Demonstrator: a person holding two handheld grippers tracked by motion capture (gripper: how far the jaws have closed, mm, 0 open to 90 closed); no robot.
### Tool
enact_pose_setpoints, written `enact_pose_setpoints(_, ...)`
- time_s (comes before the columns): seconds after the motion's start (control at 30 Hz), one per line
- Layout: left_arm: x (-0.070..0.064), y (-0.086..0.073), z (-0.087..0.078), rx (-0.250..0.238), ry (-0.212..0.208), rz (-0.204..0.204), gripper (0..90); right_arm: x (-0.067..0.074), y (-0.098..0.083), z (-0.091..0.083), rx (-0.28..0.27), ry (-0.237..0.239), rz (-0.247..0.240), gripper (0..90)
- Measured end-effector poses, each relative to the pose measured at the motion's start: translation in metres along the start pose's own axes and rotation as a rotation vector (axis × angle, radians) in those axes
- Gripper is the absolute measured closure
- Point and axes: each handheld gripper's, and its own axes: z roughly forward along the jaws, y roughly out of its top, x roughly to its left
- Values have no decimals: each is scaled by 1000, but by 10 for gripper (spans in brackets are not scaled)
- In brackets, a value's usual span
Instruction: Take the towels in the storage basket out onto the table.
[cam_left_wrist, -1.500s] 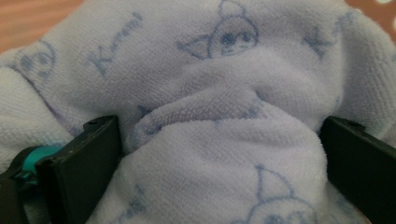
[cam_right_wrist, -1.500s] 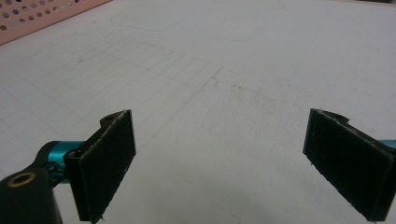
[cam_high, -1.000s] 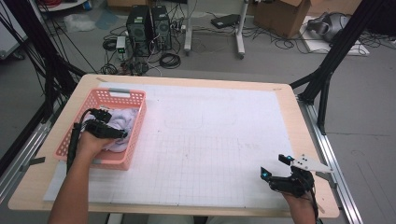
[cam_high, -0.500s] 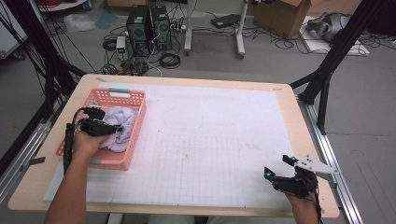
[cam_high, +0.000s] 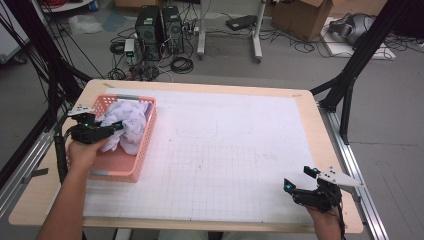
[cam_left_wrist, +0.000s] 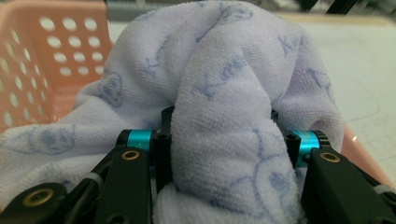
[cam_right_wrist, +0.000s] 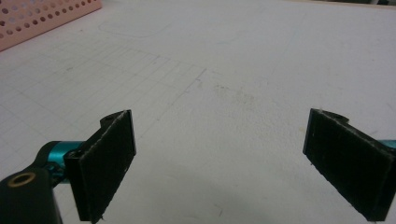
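Your left claw (cam_high: 116, 129) sits over the one pink basket (cam_high: 131, 167), at the bench's left side. Its jaws have just been closing, and they now clench a thick fold of the one pale lilac towel (cam_high: 129, 122). In the left gripper view the towel (cam_left_wrist: 224, 140) bulges up between the two black jaws and drapes over both of them, with faint blue printing on its pile. The rest of the cloth hangs below and ahead of the claw, heaped inside the basket, whose perforated pink wall (cam_left_wrist: 42, 70) stands to the claw's left in that view.

Your right claw (cam_high: 296, 184) rests low at the bench's near right corner, well apart from the basket and the towel. Its two jaws stand wide apart and released, nothing between them. In the right gripper view the right claw (cam_right_wrist: 219, 163) looks across the one white gridded mat (cam_right_wrist: 224, 74) that covers the bench (cam_high: 330, 165). A corner of the basket (cam_right_wrist: 42, 18) lies far ahead of it, to the upper left of that view.

Count: two claws, one in each of your hands; one basket; one towel; one mat. Beyond the bench's far edge, past both claws, two black computer towers (cam_high: 160, 27) stand side by side on the floor among loose cables, and one cardboard box (cam_high: 300, 15) lies farther right.
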Motion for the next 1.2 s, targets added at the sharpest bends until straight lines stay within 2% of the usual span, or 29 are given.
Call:
enact_pose_setpoints(0.07,3,0,-6,-47,0,-5,550,0,0,0,0,0,-1,79)
enact_pose_setpoints(0.1,6,0,-12,-90,6,-9,550,0,0,0,0,0,0,79)
enact_pose_setpoints(0.13,6,0,-12,-90,6,-9,549,0,0,0,0,0,0,79)
enact_pose_setpoints(0.33,8,1,-28,-210,-26,26,547,0,0,0,-1,5,-6,79)
enact_pose_setpoints(0.5,2,7,-37,-291,-72,52,547,1,1,1,-2,9,-4,79)
enact_pose_setpoints(0.8,-21,23,-44,-400,-181,118,546,1,1,2,-8,14,-2,79)
enact_pose_setpoints(0.9,-30,24,-44,-431,-224,125,546,1,1,1,-8,14,-7,79)
enact_pose_setpoints(0.97,-38,24,-42,-439,-259,137,546,1,1,1,-11,14,-3,79)
enact_pose_setpoints(1.0,-47,25,-40,-441,-302,148,546,1,1,1,-14,14,-2,79)
enact_pose_setpoints(1.03,-47,25,-40,-441,-302,148,545,1,1,1,-11,16,0,79)
enact_pose_setpoints(1.2,-75,31,-31,-443,-403,197,544,2,2,1,-13,21,-10,79)
